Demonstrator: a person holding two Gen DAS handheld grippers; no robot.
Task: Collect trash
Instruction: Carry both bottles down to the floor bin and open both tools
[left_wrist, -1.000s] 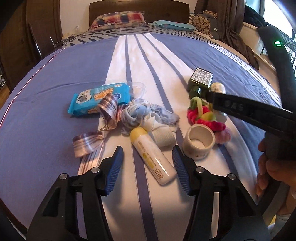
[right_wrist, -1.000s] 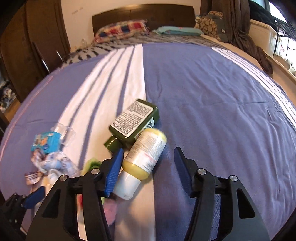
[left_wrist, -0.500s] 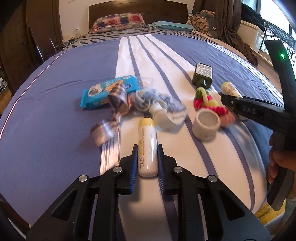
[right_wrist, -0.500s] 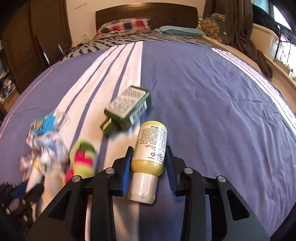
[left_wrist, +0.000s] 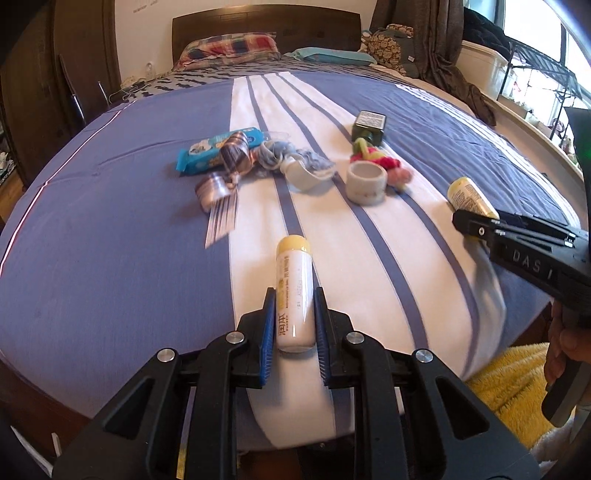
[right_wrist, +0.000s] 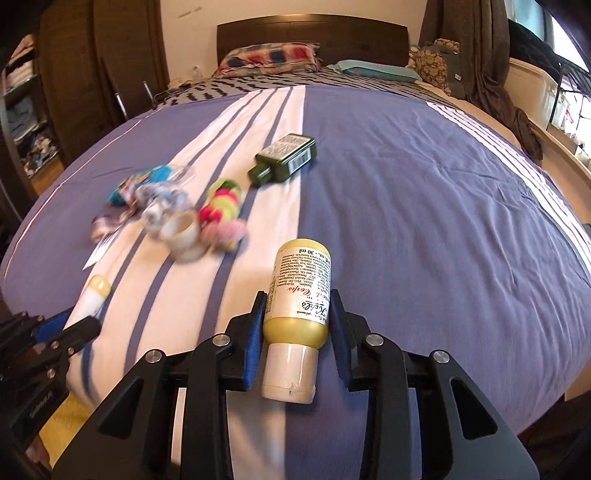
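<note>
My left gripper (left_wrist: 294, 295) is shut on a white tube with a yellow cap (left_wrist: 294, 291) and holds it near the bed's front edge. My right gripper (right_wrist: 297, 299) is shut on a yellow bottle with a white cap (right_wrist: 301, 306); that bottle also shows in the left wrist view (left_wrist: 471, 197). Left on the blue and white striped bedspread (left_wrist: 110, 229) lie a blue wipes pack (left_wrist: 218, 149), a plaid ribbon (left_wrist: 225, 173), a crumpled blue and white cloth (left_wrist: 291, 158), a white tape roll (left_wrist: 366, 181), a pink and yellow toy (left_wrist: 376, 160) and a dark green bottle (right_wrist: 286, 157).
Pillows (left_wrist: 229, 46) lie by the dark headboard (left_wrist: 266, 22) at the far end. A dark wardrobe (right_wrist: 92, 66) stands at the left. A curtain (left_wrist: 439, 40) and window racks are at the right. A yellow rug (left_wrist: 513, 391) lies below the bed's front edge.
Both grippers closed on their bottles about half a second ago. Since then both have drawn back toward the bed's front edge with the bottles held, away from the pile.
</note>
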